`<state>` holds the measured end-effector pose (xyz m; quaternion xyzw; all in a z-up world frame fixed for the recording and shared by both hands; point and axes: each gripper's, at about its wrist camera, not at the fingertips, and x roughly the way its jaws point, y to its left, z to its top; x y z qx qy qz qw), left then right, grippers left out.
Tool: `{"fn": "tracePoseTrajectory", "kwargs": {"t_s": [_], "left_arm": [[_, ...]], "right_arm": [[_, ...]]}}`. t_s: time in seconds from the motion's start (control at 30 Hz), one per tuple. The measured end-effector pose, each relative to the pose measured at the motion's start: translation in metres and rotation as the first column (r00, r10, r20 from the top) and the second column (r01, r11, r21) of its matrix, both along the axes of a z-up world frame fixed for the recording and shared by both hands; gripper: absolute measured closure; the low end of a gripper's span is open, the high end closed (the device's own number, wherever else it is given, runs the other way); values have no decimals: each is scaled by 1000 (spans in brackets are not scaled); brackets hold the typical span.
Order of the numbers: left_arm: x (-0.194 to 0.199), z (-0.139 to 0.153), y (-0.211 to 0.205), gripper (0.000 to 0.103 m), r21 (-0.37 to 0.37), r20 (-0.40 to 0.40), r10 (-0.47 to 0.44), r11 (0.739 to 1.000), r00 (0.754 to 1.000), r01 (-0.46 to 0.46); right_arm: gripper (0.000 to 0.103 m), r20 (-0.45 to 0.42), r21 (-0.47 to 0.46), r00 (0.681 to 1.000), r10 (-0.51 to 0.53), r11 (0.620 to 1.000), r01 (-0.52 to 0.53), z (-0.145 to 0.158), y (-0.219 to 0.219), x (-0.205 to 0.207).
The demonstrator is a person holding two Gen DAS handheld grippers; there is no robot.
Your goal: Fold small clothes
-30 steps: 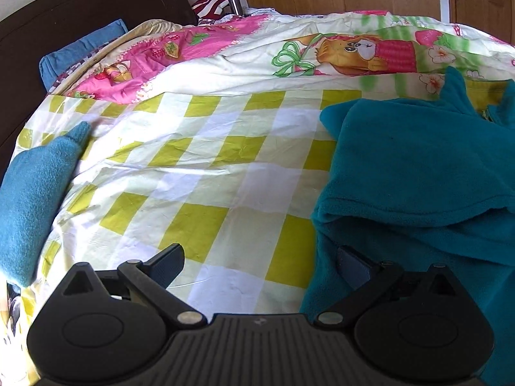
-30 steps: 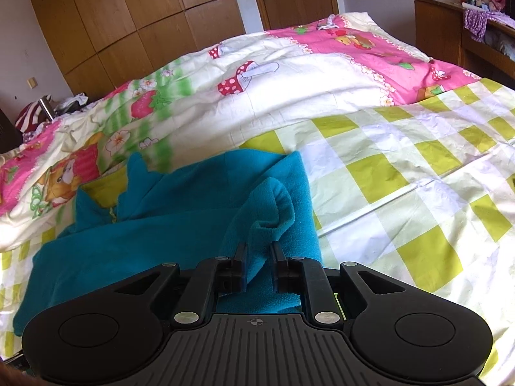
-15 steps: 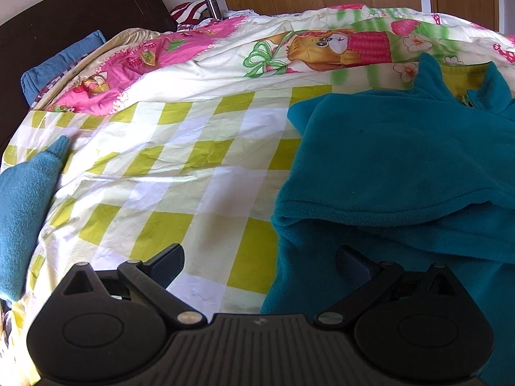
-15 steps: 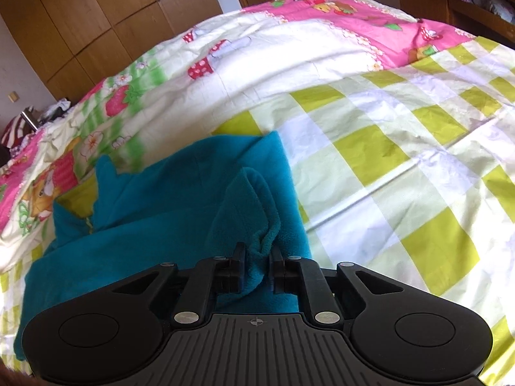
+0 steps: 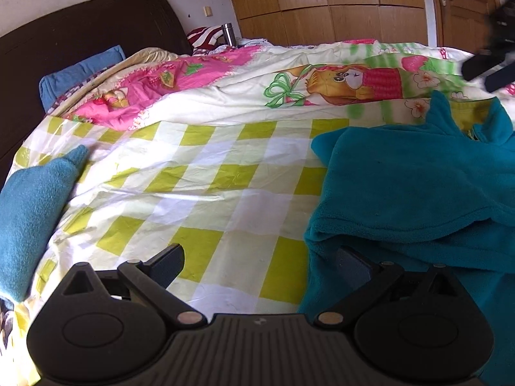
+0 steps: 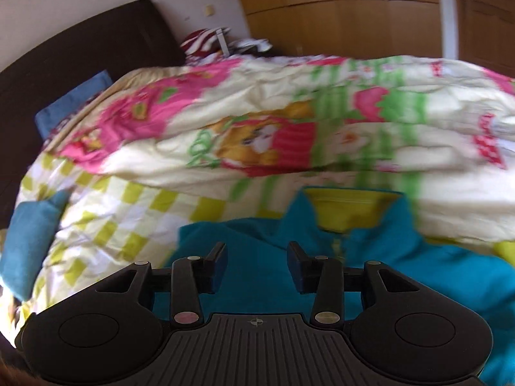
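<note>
One teal fleece garment (image 5: 418, 186) is lying part-folded on the bed (image 5: 206, 193), toward its right edge.
Both jaws are gaping: the left hand-held gripper (image 5: 260, 259) and right hand-held gripper (image 6: 256, 262) are holding nothing, the right hanging over the fleece; more folds seem to be waiting. Only the blurred right view is showing the yellow collar lining (image 6: 349, 212); the left is showing a folded blue piece (image 5: 29, 212) at the bed's left edge more sharply.

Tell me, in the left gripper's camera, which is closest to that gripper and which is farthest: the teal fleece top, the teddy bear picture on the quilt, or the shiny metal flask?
From the left gripper:
1. Teal fleece top, right beside it, on the right.
2. Teddy bear picture, mid-bed on the quilt, beyond the top.
3. Metal flask, far back by the dark headboard.
</note>
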<state>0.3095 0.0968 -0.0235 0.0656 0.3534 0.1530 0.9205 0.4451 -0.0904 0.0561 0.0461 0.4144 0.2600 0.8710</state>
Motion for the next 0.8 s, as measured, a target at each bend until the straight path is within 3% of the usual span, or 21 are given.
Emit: {"fn": "tracePoseTrajectory", "kwargs": {"t_s": [0.17, 0.33, 0.43, 0.53, 0.67, 0.8], "left_arm": [[-3, -8, -9, 0, 74, 35, -100, 992, 994, 97], [1, -15, -14, 0, 104, 53, -144, 985, 988, 138], [6, -16, -12, 0, 114, 57, -143, 984, 988, 136], [10, -16, -8, 9, 133, 55, -131, 983, 990, 123], [11, -11, -10, 20, 146, 66, -136, 981, 989, 126], [7, -7, -16, 48, 114, 83, -146, 984, 986, 136]], "right_arm": [[62, -72, -95, 974, 217, 970, -223, -40, 98, 72], [60, -219, -87, 923, 316, 936, -341, -71, 129, 104], [60, -249, -187, 890, 382, 883, -431, -79, 142, 103], [89, -271, -240, 866, 420, 842, -484, -74, 147, 101], [95, -266, -185, 888, 375, 885, -428, -54, 138, 98], [97, -227, -73, 924, 307, 941, -330, -36, 128, 101]]}}
